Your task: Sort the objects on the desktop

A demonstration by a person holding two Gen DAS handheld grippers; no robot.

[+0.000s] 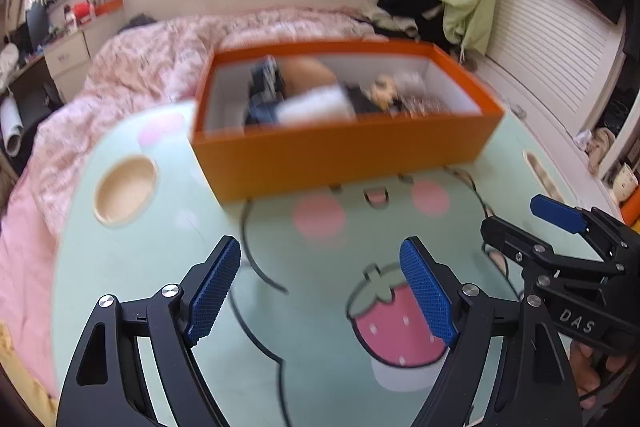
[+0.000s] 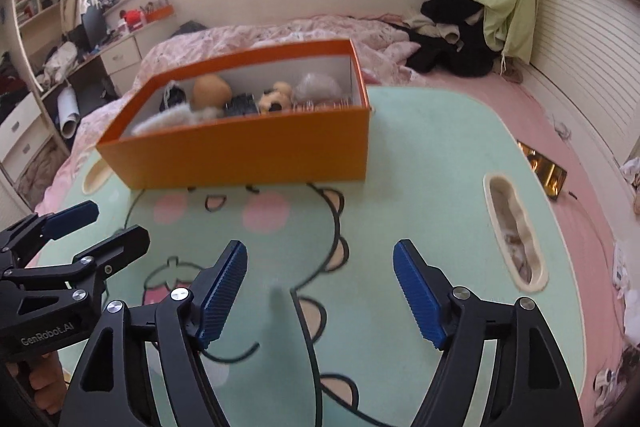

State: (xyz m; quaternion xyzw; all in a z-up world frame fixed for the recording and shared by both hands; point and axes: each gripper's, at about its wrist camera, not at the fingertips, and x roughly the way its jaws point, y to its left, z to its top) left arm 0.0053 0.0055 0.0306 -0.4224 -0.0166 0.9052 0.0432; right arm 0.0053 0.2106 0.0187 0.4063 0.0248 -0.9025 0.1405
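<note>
Both tongs stand wide and hold nothing. From your left wrist view, the left tongs [image 1: 320,291] hover over the mint cartoon-printed worktop [image 1: 132,259]; the orange cardboard box [image 1: 340,155] lies ahead, long axis crosswise, blurred items inside.

From your right wrist view, the right tongs [image 2: 320,295] face the box ahead-left, holding a tan rounded item [image 2: 211,89], white fluff, dark pieces. Neither hand seems nearer.

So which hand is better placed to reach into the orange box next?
Probably left. The orange box lies straight ahead of the left tool, while it sits off to the left of the right tool. Both tools are open and empty.
</note>
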